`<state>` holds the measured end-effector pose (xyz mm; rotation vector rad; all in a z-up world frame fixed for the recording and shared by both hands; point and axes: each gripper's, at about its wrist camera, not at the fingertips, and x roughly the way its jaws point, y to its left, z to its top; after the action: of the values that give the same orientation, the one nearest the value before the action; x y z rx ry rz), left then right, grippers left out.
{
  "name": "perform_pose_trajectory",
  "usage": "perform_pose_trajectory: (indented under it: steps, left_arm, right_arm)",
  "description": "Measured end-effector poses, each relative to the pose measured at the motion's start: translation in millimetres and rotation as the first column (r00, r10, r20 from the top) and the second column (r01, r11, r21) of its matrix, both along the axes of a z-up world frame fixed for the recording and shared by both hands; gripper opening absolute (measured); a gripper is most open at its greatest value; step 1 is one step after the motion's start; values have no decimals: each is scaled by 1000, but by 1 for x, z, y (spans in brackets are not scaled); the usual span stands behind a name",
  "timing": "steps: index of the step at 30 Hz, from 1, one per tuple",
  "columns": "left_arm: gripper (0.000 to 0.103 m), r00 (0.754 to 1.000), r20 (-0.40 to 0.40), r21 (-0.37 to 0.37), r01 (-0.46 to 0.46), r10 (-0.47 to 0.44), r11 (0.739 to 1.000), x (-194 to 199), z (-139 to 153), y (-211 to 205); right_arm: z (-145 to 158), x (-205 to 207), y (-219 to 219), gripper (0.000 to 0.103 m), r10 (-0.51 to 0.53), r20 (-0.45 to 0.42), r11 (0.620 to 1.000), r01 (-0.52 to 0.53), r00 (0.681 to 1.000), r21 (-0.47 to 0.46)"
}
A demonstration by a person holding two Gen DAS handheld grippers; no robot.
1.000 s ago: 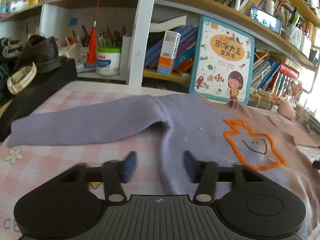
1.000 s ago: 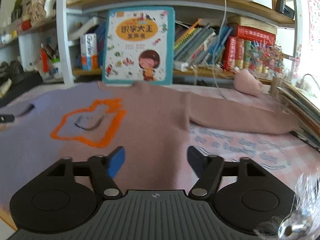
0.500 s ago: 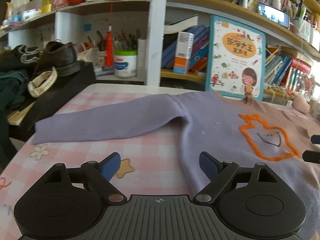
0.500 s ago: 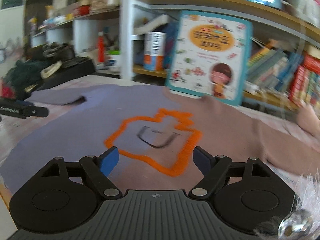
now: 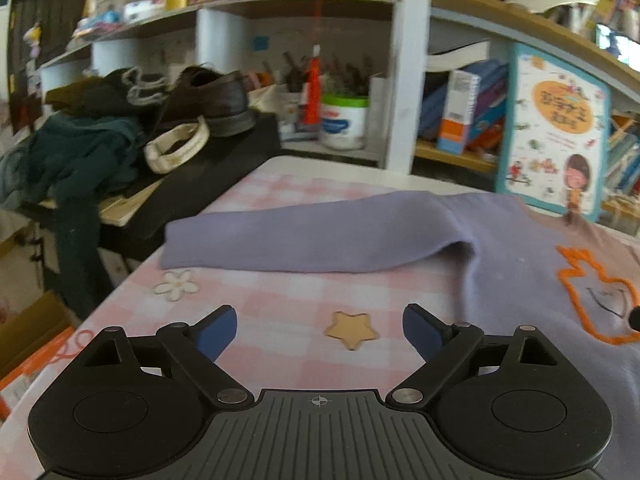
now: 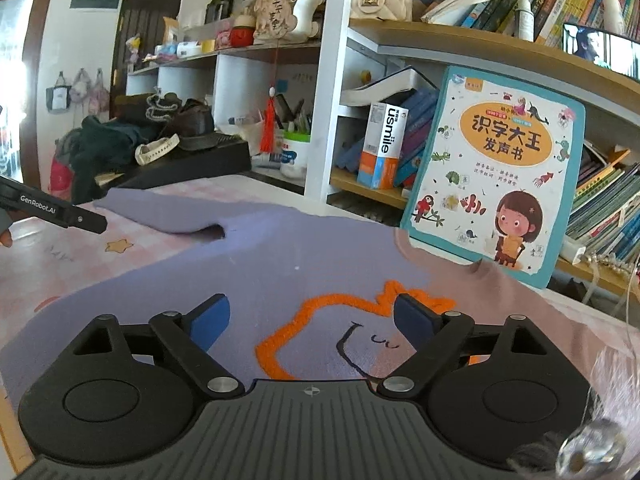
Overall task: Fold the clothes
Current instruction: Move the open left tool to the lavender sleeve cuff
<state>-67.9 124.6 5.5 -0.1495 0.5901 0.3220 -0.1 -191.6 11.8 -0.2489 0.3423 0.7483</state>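
We note the sweater [image 5: 516, 248] lies flat on the checked cloth [image 5: 288, 292], unfolded. The left gripper [image 5: 320, 326] has just been opening; its jaws stand wide with nothing between them, the sleeve [image 5: 304, 236] ahead of the fingers and apart from them. The right gripper [image 6: 312, 316] has likewise just been opening, empty, above the orange motif [image 6: 320, 320]. Risks: we pinch cloth along with sleeve and drag it; a one-layer grab bunches the knit; the propped book [image 6: 492, 176] just beyond the collar tips if fabric tugs it.
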Motion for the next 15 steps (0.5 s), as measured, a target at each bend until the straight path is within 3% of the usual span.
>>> perform_pose_trajectory:
  steps: [5, 9, 15]
  left_arm:
    - [92, 1000, -4, -5, -29, 29, 1000, 7, -2, 13]
    - [92, 998, -2, 70, -62, 62, 996, 16, -3, 12]
    - [92, 990, 60, 133, -132, 125, 982, 25, -6, 18]
  right_arm:
    - [-3, 0, 1, 90, -15, 2, 1000, 15, 1000, -3]
    - [-5, -1, 0, 94, -28, 5, 1000, 28, 1000, -7]
    - [-7, -2, 1, 96, -45, 10, 999, 45, 999, -14]
